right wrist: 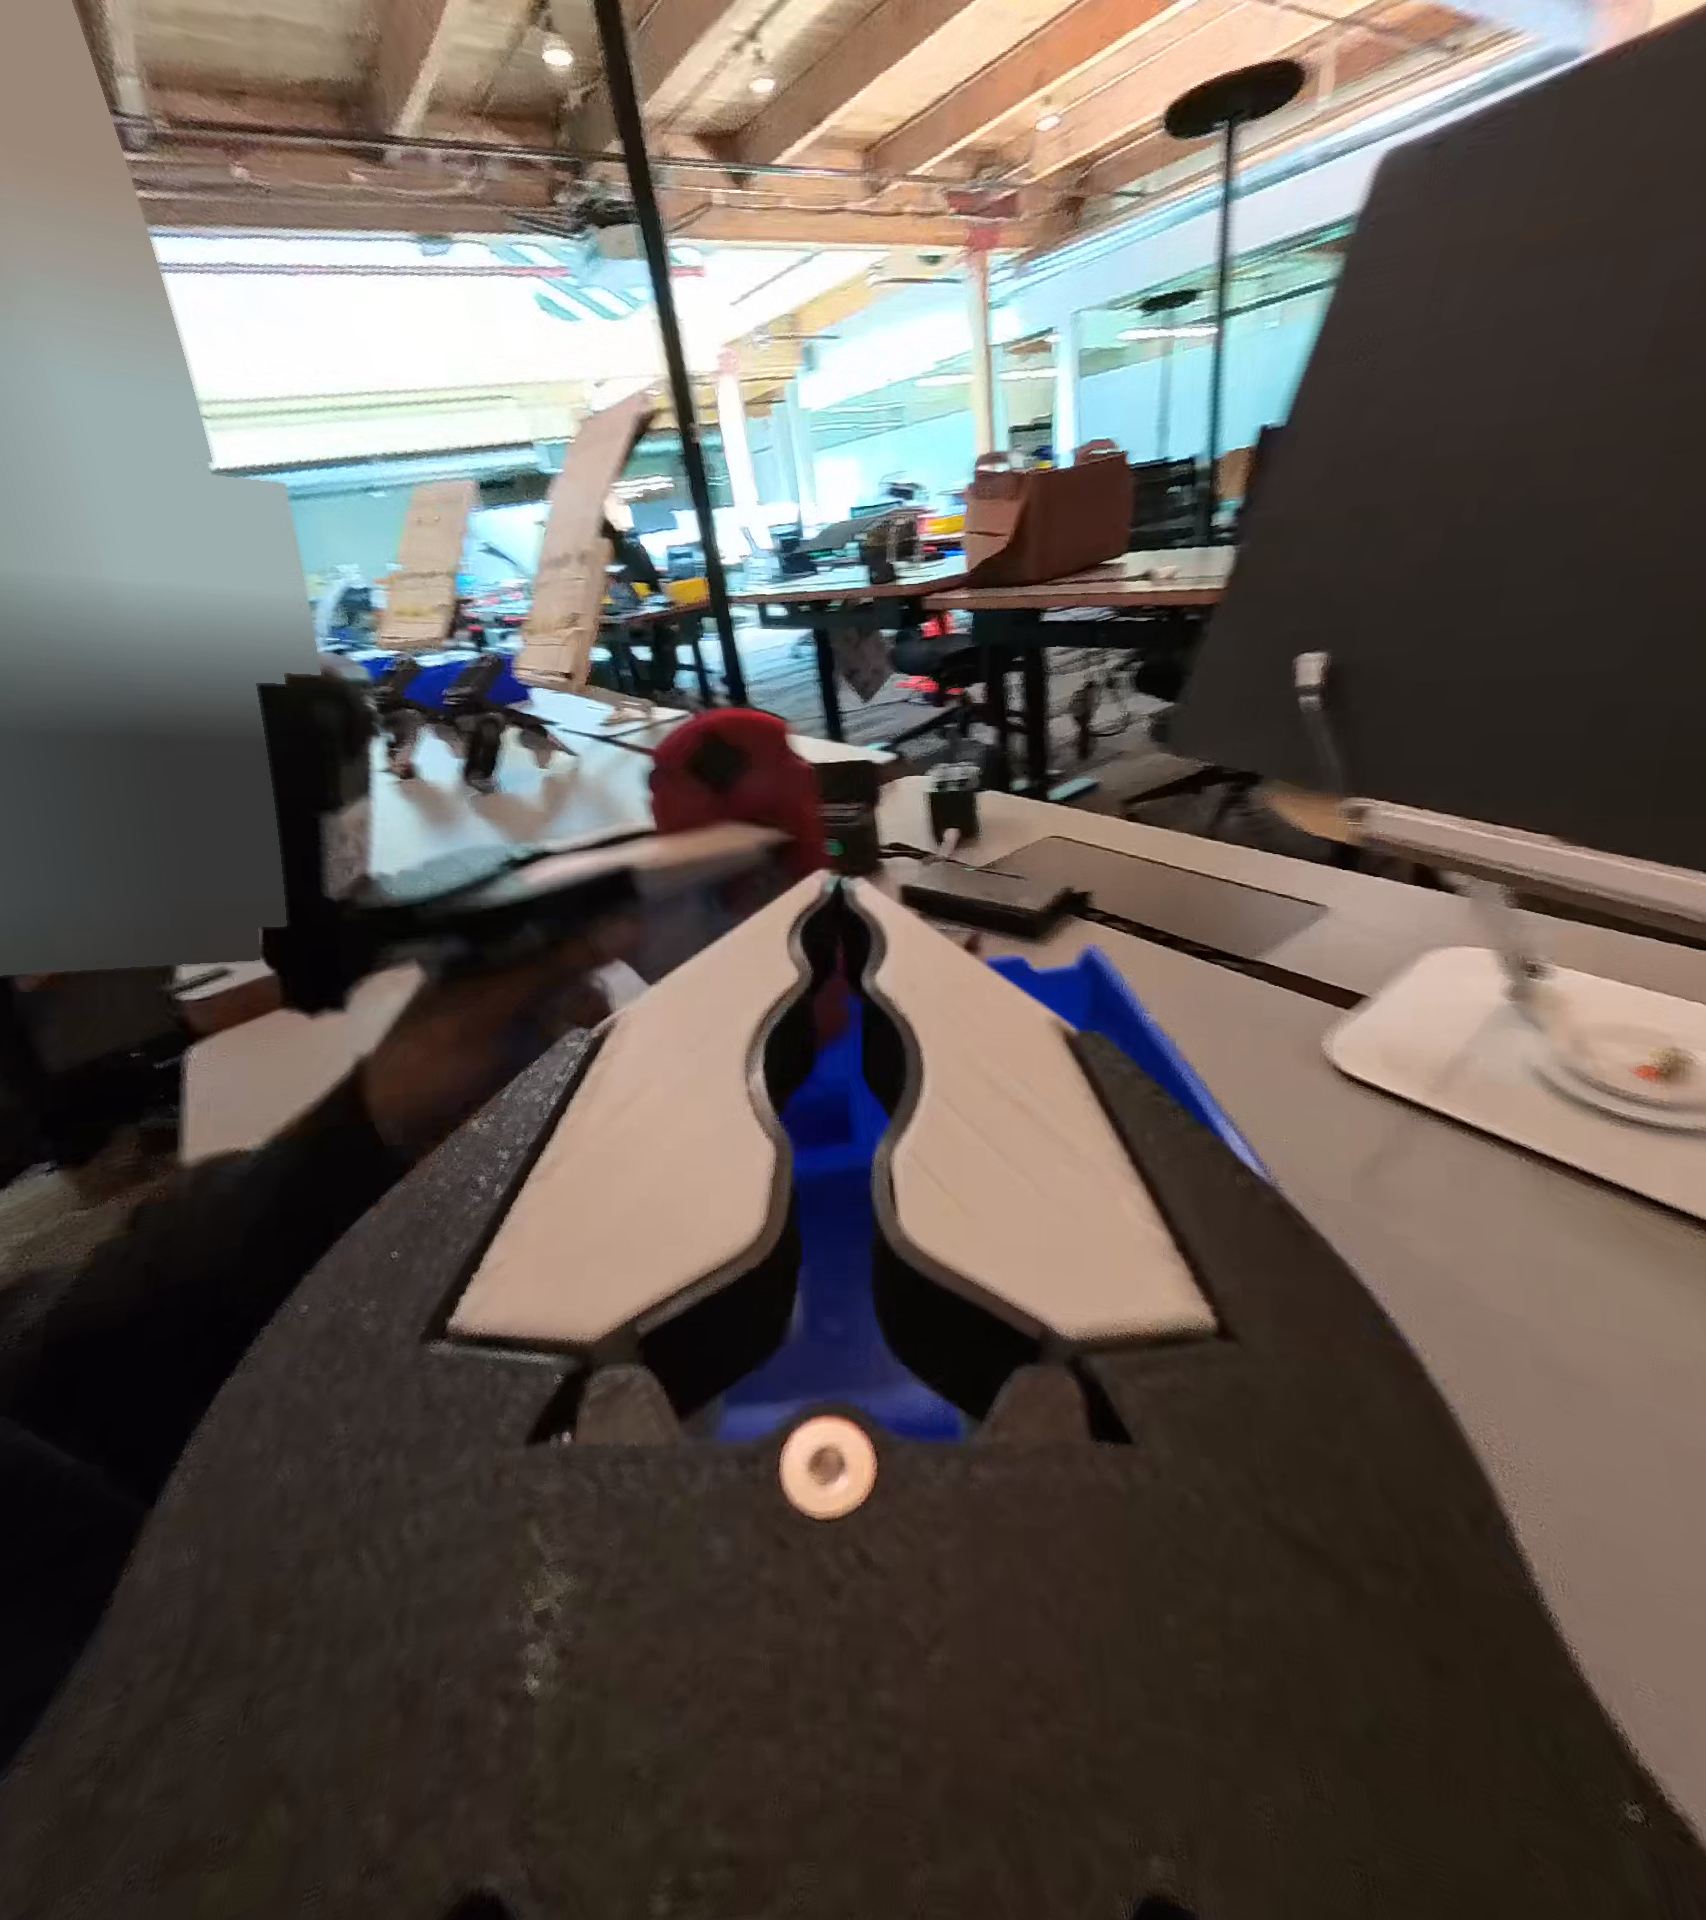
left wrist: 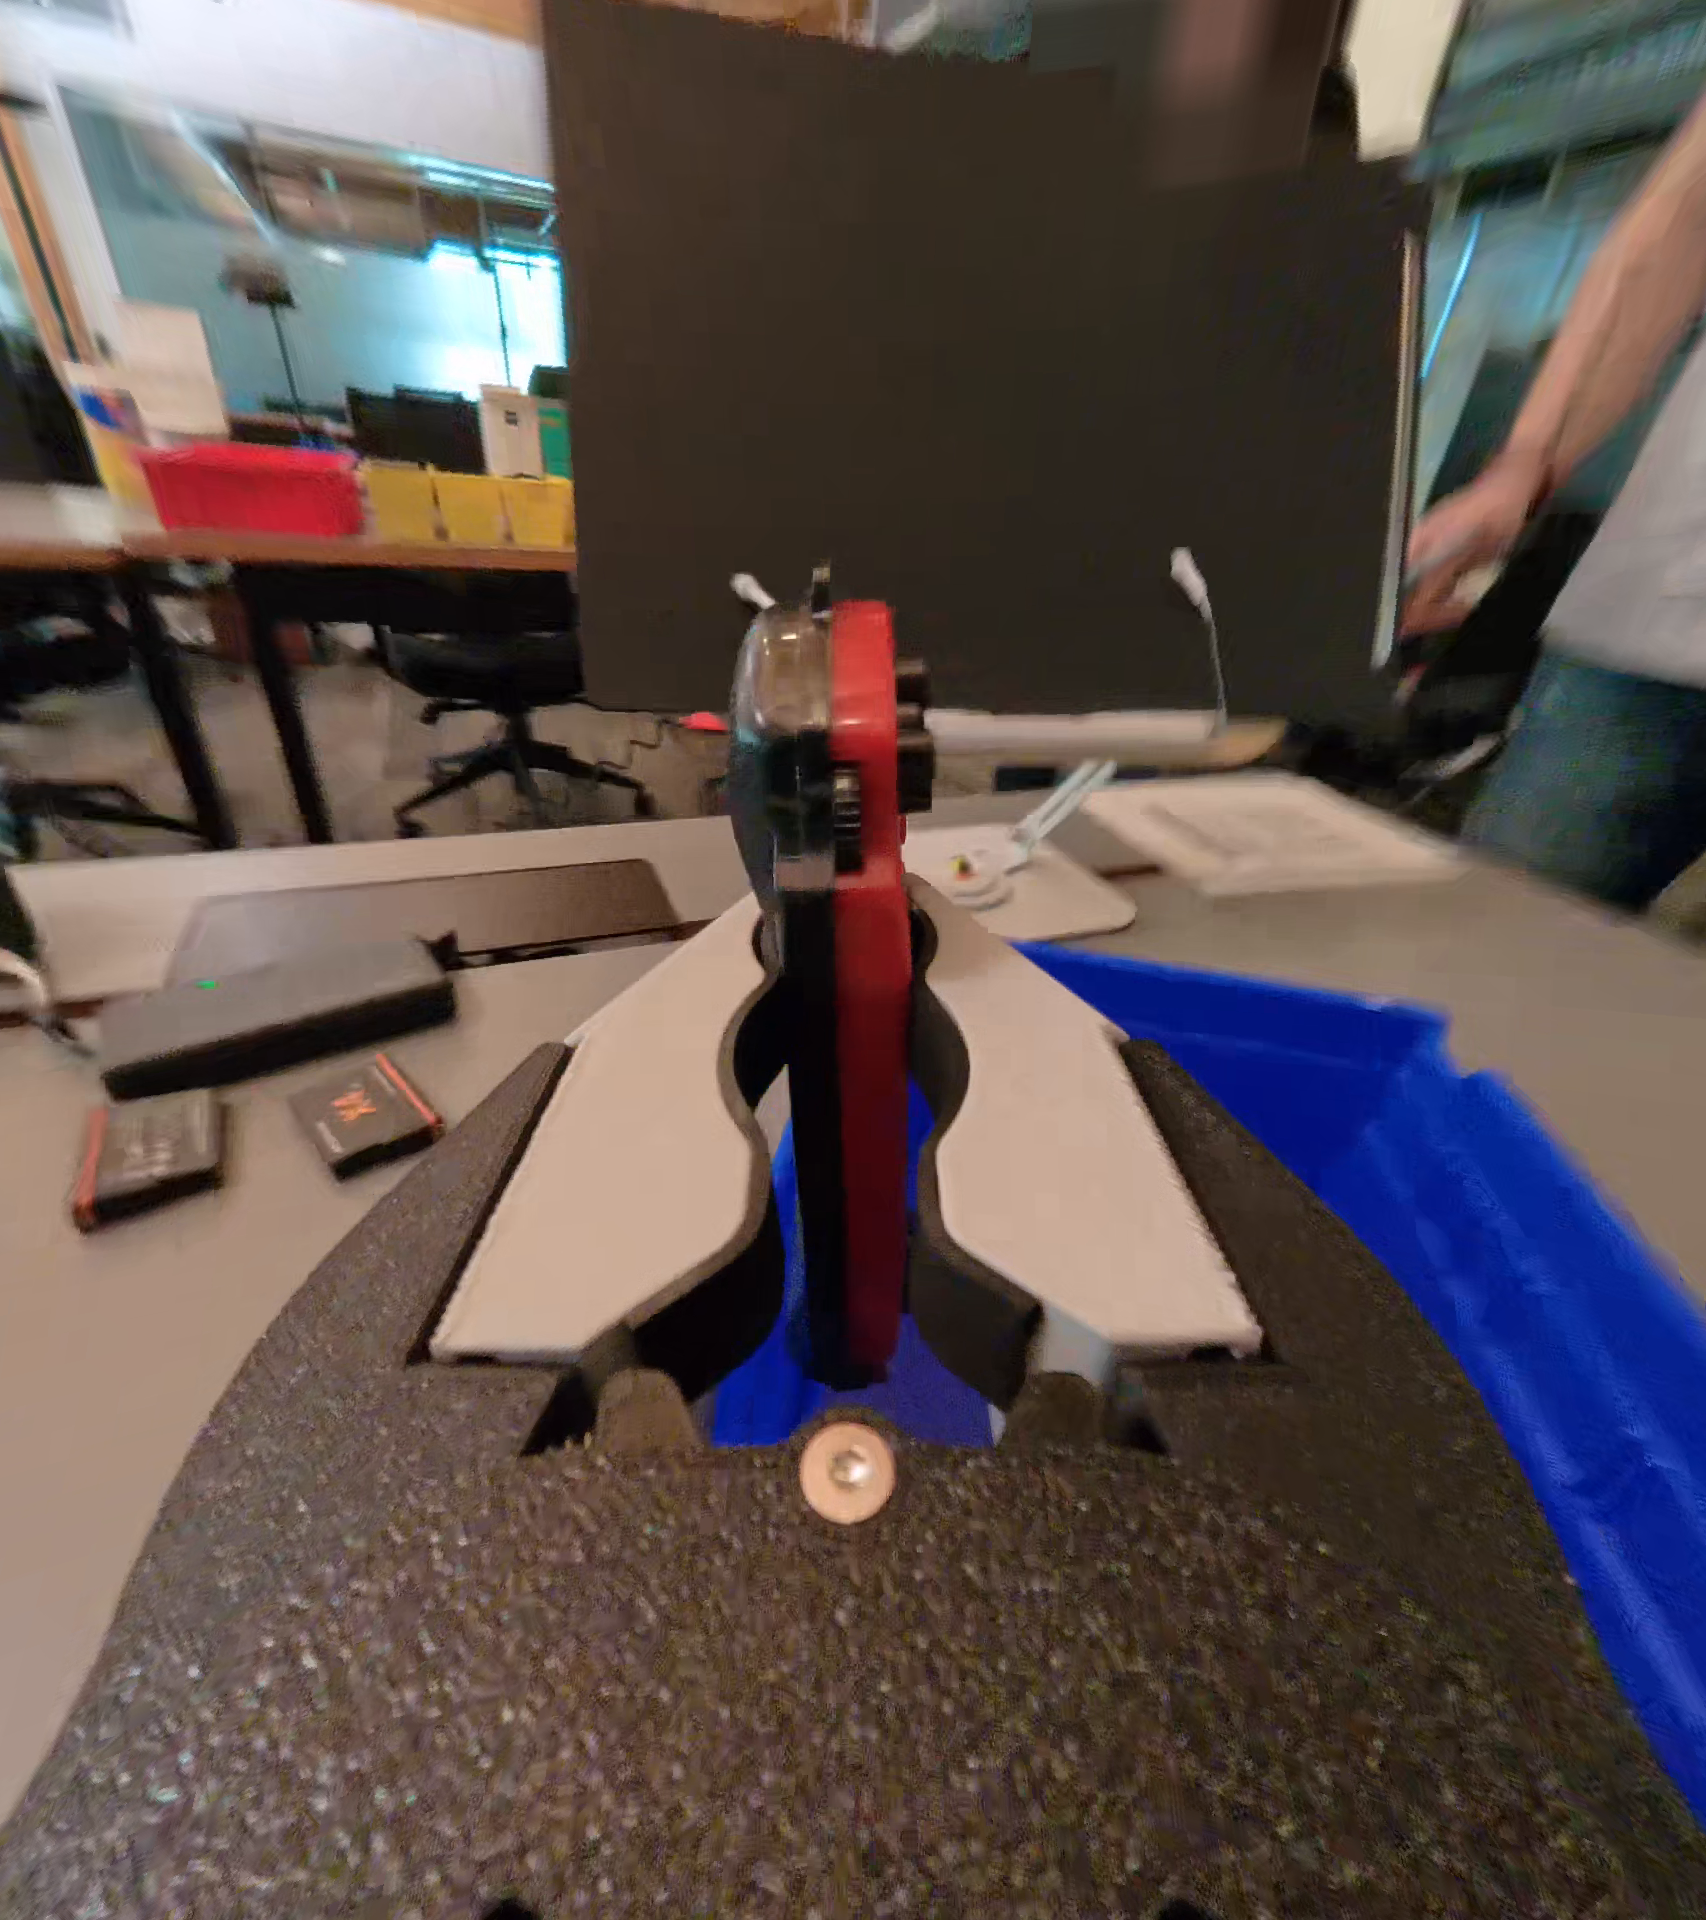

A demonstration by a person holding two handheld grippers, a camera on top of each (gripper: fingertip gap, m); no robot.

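Observation:
My left gripper (left wrist: pixel 844 904) is shut on a flat red and black device (left wrist: pixel 864 831) with a clear dome on its left face. The device stands upright on edge between the pads, and both fingers press on its sides. A blue bin (left wrist: pixel 1348 1143) lies below and to the right of it. In the right wrist view my right gripper (right wrist: pixel 833 883) is shut with its fingertips together and nothing between them. It hovers over the blue bin (right wrist: pixel 1109 997). The left gripper (right wrist: pixel 620 862) shows just to its left, holding the red device (right wrist: pixel 724 769).
A black flat box with a green light (left wrist: pixel 277 1023) and two small black packs (left wrist: pixel 153 1153) lie on the grey table at the left. A white tray with a small dish (right wrist: pixel 1451 1049) sits at the right. A black panel (left wrist: pixel 984 364) stands behind. A person (left wrist: pixel 1659 468) stands at the right.

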